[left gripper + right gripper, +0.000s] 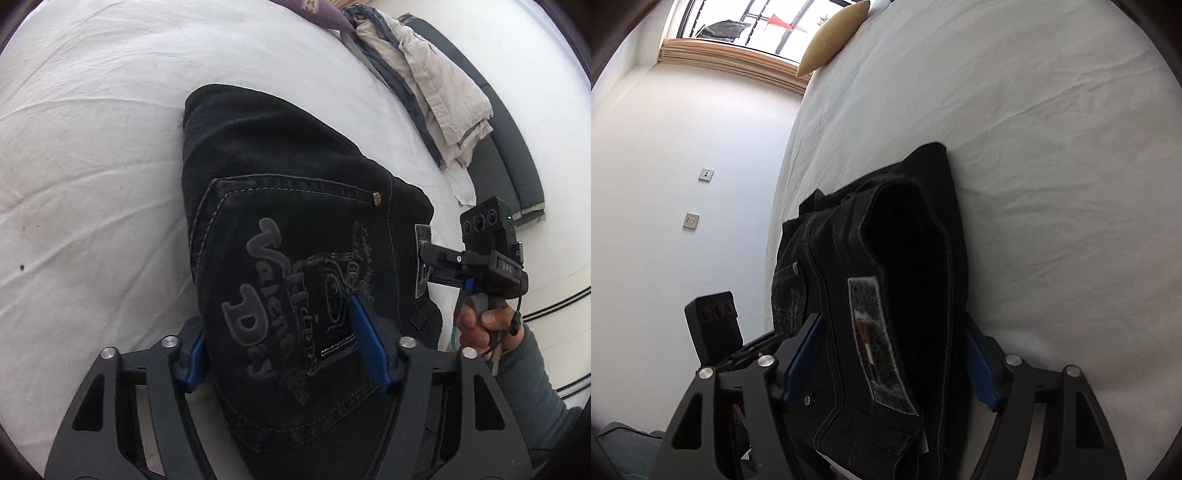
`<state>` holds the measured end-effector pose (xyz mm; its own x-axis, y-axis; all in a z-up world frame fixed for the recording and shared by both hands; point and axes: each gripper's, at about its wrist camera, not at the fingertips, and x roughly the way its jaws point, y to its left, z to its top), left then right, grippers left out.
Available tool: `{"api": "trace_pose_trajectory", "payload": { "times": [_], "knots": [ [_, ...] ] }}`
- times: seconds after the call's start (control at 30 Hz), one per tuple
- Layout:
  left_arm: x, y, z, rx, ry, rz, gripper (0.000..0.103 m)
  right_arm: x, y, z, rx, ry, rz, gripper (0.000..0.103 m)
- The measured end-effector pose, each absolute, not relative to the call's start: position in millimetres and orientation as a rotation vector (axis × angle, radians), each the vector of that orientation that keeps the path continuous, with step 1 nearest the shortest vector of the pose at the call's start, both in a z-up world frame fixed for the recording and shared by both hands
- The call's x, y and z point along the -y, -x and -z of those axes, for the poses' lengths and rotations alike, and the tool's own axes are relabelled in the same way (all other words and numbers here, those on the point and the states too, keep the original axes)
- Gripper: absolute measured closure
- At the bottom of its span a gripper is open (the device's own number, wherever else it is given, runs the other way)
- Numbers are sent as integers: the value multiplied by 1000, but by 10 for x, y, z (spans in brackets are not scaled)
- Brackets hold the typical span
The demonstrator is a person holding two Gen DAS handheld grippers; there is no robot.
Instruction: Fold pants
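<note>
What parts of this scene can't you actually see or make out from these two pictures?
- Left wrist view: the black pants run off the bottom edge; the left gripper covers their near end.
- Same view: small stitched lettering on the back pocket is too small to read.
- Right wrist view: the waistband label is blurred.
- Right wrist view: the right gripper straddles the pants; whether its pads press the cloth is unclear.

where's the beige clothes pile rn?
Left wrist view, upper right: the beige clothes pile lies at the white bed's far edge, beyond the black jeans, against a dark cushion.
</note>
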<state>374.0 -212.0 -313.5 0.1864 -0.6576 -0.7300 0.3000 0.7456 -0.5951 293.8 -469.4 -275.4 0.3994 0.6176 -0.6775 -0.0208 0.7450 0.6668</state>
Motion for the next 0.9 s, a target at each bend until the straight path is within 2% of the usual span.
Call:
{"api": "trace_pose_trajectory", "payload": {
  "times": [0.03, 0.07, 0.1, 0.2, 0.3, 0.4, 0.7, 0.8, 0.9],
  "knots": [
    [2133, -3759, 3130, -1211, 351, 694, 49, 4634, -2936, 2731, -1100, -605, -432, 28],
    [2151, -3751, 3109, -1211, 347, 694, 55, 4599, -2932, 2709, -1101, -589, -411, 34],
    [2156, -3741, 3090, -1206, 341, 696, 61, 4573, -2932, 2689, -1107, -568, -385, 49],
    [2159, -3699, 3006, -1184, 334, 699, 73, 4512, -2887, 2588, -1101, -510, -349, 69],
    [2148, -3686, 2905, -1169, 335, 705, 81, 4419, -2859, 2432, -1088, -450, -333, 77],
    [2092, -3700, 2716, -1129, 326, 725, 84, 4300, -2848, 2215, -1043, -416, -351, 81],
    [1703, -4199, 1824, -934, 242, 704, 84, 4159, -3389, 1490, -854, -399, -436, 81],
    [1620, -4527, 1669, -901, 186, 677, 84, 4124, -3823, 1489, -846, -440, -451, 81],
    [1512, -4898, 1850, -919, 186, 650, 83, 4106, -4184, 1724, -870, -488, -437, 81]
  ]
}}
